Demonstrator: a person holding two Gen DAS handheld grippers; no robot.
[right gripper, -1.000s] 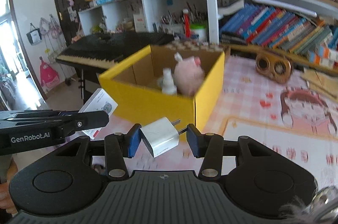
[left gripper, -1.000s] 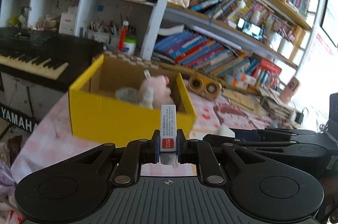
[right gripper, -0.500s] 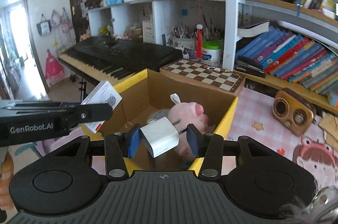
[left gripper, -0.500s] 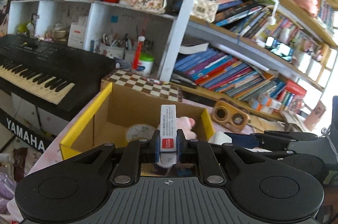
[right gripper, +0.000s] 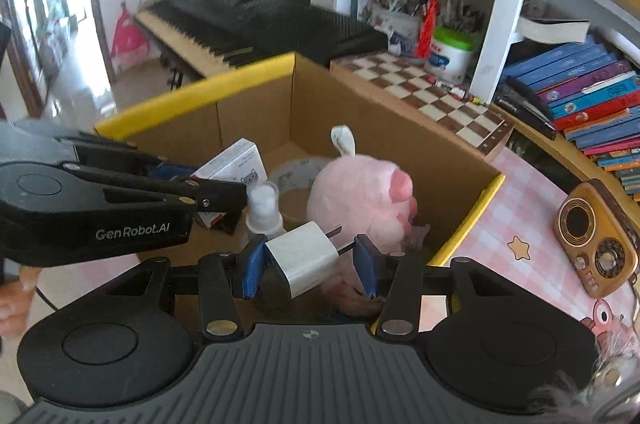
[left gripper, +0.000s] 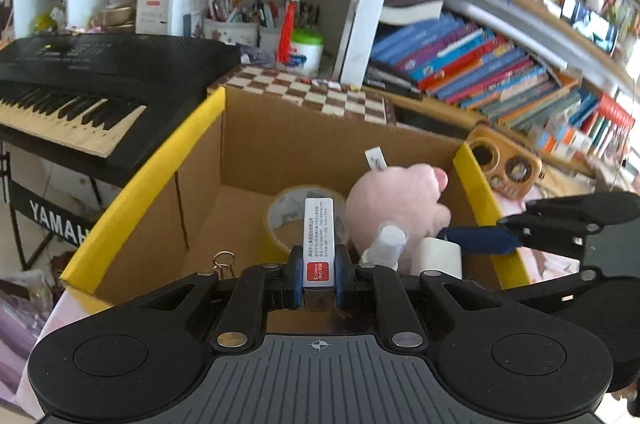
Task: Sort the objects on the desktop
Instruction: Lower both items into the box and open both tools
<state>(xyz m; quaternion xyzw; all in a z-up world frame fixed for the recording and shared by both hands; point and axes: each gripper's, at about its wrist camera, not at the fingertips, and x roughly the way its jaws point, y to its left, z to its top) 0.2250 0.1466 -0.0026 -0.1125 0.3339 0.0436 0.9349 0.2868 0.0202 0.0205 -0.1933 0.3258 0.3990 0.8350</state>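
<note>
Both claws hang over the open yellow box (right gripper: 192,95), each loaded. The left claw (left gripper: 318,278) is clamped on a small white carton (left gripper: 319,236) with a red label, held upright above the box floor near the tape roll (left gripper: 288,212). The right claw (right gripper: 308,264) pinches a white charger plug (right gripper: 304,256) crookedly: one blue pad presses its body, while the other seems to bear on the metal prongs, so the grip looks poor. Already inside the box are a pink plush pig (right gripper: 360,199), a small white spray bottle (right gripper: 264,212) and a binder clip (left gripper: 222,262). The likely next step is to let both items go into the box. The main risk is the plug: held askew by its prongs, it could twist out early or flip as the pads part, bounce off the plush and land on the pink checked counter (right gripper: 516,207) by the yellow rim. The two claws sit just beside each other, so opening either could knock the other or the bottle. A carton dropped from upright may topple onto the bottle.
</note>
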